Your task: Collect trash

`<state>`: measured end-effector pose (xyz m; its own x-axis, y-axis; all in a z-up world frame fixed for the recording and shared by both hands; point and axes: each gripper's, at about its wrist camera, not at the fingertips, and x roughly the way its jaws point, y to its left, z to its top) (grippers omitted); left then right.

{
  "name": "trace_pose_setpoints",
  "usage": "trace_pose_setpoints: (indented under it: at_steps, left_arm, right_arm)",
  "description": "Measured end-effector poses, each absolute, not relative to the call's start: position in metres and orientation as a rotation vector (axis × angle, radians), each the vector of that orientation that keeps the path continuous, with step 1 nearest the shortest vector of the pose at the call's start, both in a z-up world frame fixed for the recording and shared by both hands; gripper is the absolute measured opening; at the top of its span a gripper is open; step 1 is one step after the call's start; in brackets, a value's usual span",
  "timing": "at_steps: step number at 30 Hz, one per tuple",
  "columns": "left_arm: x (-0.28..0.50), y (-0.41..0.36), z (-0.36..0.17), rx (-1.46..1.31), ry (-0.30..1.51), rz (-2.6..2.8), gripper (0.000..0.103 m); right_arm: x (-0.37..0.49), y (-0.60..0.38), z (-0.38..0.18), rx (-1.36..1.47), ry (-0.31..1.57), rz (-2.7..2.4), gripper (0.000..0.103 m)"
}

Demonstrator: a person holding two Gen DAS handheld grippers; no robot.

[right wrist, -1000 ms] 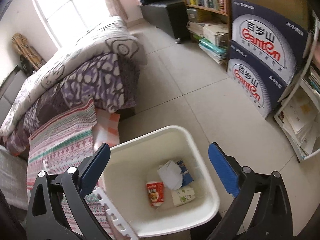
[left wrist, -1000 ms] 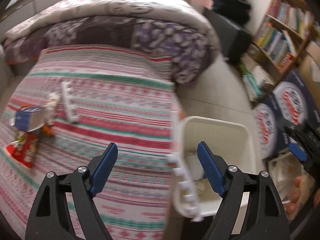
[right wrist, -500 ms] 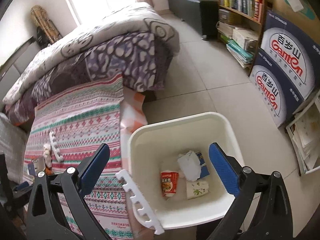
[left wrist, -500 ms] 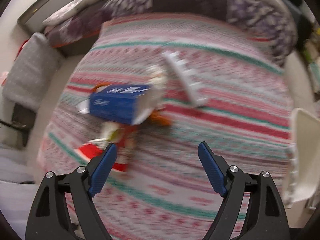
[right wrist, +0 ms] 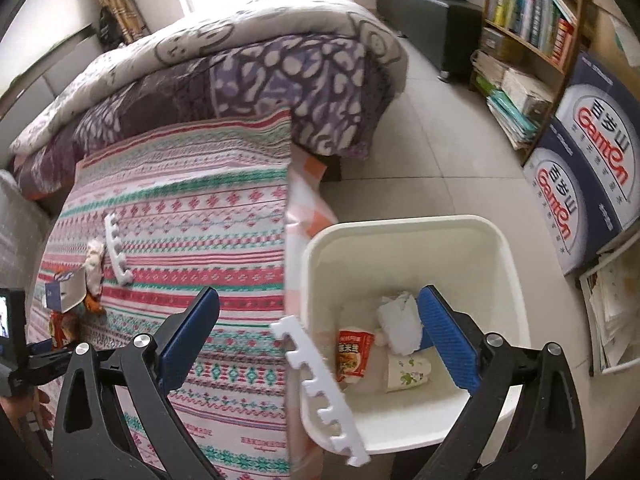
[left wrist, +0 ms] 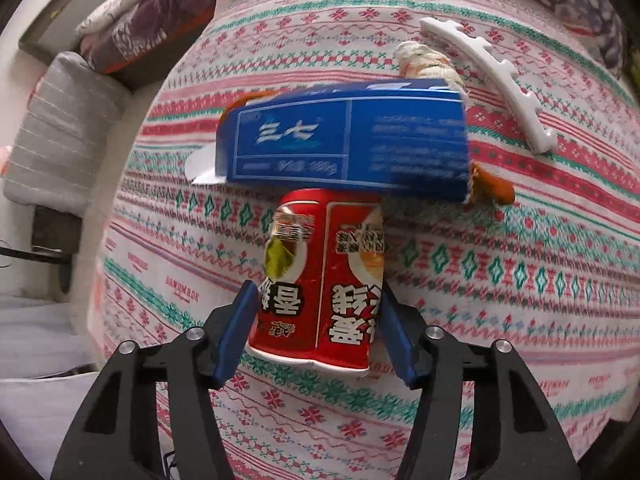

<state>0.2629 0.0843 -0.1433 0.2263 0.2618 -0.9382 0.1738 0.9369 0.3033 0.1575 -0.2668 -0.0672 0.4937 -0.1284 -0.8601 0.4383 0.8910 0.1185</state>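
A red snack packet (left wrist: 320, 280) lies on the striped bedspread (left wrist: 500, 280), and my left gripper (left wrist: 317, 292) points down over it. Its jaws are closing, and both blue pads touch the packet's sides. Just beyond lie a blue carton (left wrist: 344, 140), a crumpled paper wad (left wrist: 428, 60), an orange scrap (left wrist: 492, 192) and a white notched foam strip (left wrist: 492, 80). My right gripper (right wrist: 318, 294) hangs open and holds nothing, above the bed's edge and the white bin (right wrist: 516, 280). The bin holds a red packet (right wrist: 354, 350), a paper cup (right wrist: 408, 370) and crumpled paper (right wrist: 400, 320).
A second white foam strip (right wrist: 320, 380) leans at the bin's near-left rim. A folded purple quilt (right wrist: 240, 60) covers the far end of the bed. A bookshelf (right wrist: 532, 20) and blue water cartons (right wrist: 592, 160) stand on the tiled floor at the right. A grey pillow (left wrist: 52, 132) lies left of the bed.
My left gripper swung from the bin side across the bed, dropped over the red packet and narrowed onto it. The right gripper shifted so the bed fills its left half.
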Motion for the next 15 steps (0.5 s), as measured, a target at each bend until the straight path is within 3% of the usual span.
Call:
trace_pose_setpoints:
  at_steps: [9, 15]
  left_arm:
    - [0.239, 0.171, -0.106, 0.025, 1.351, 0.032, 0.055]
    - [0.223, 0.236, -0.046, -0.309, 1.194, 0.031, 0.055]
  right_arm:
    - [0.183, -0.172, -0.059, 0.083, 0.927, -0.103, 0.095]
    - [0.208, -0.075, -0.055, -0.119, 0.86, 0.171, 0.095]
